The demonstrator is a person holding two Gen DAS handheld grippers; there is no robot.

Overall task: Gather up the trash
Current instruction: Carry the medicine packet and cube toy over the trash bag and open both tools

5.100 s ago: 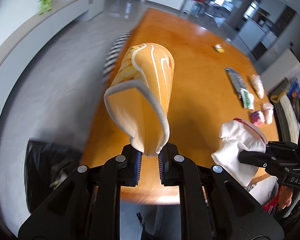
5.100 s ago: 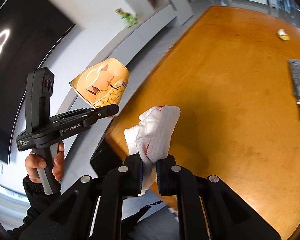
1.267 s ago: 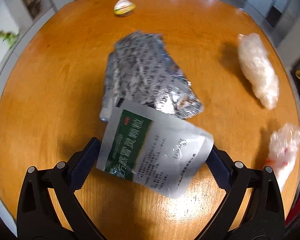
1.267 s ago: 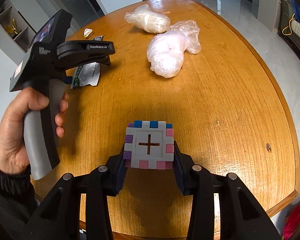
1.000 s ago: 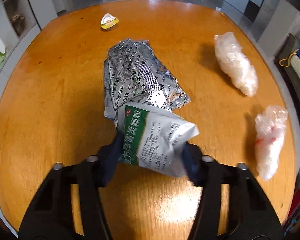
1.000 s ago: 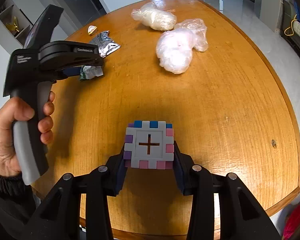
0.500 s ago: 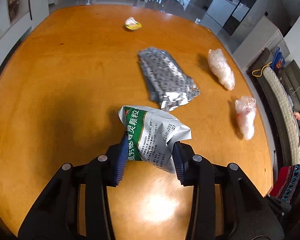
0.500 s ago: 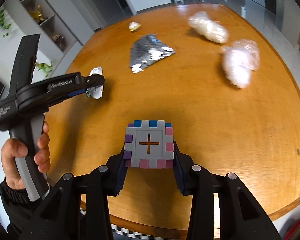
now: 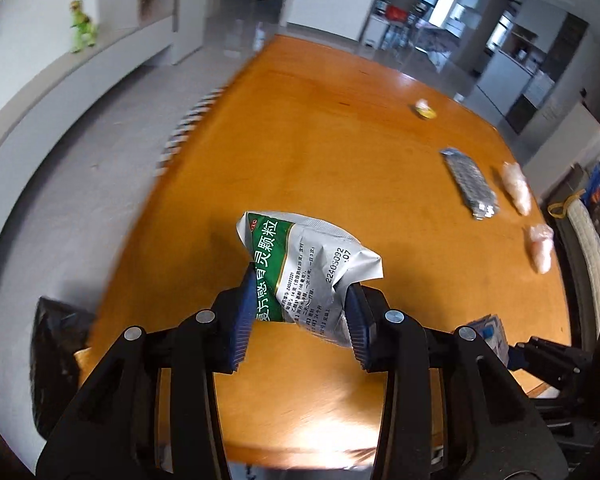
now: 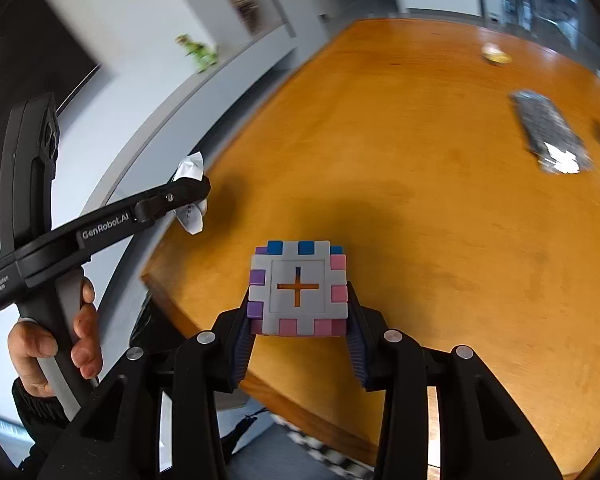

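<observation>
My left gripper [image 9: 298, 316] is shut on a silver and green medicine sachet [image 9: 308, 268], held above the near left corner of the orange table [image 9: 320, 148]. In the right wrist view the same sachet [image 10: 190, 200] pokes out past the left gripper's black fingers [image 10: 168, 200], just off the table's left edge. My right gripper [image 10: 298, 328] is shut on a grey puzzle cube [image 10: 298, 288] with blue, pink and purple teeth and a cross slot, above the table's near edge. A black trash bag [image 9: 56, 344] lies on the floor at lower left.
A silver foil pack [image 9: 470, 184], two clear plastic wads [image 9: 516, 188] [image 9: 540, 244] and a small yellow wrapper [image 9: 425, 109] lie on the far right of the table. A person's hand [image 10: 56, 344] grips the left handle. A green toy [image 9: 82, 26] stands on a wall ledge.
Both grippers swung left and back from the table's middle toward its near left corner, carrying the sachet and the cube. The trash bag came into the left wrist view.
</observation>
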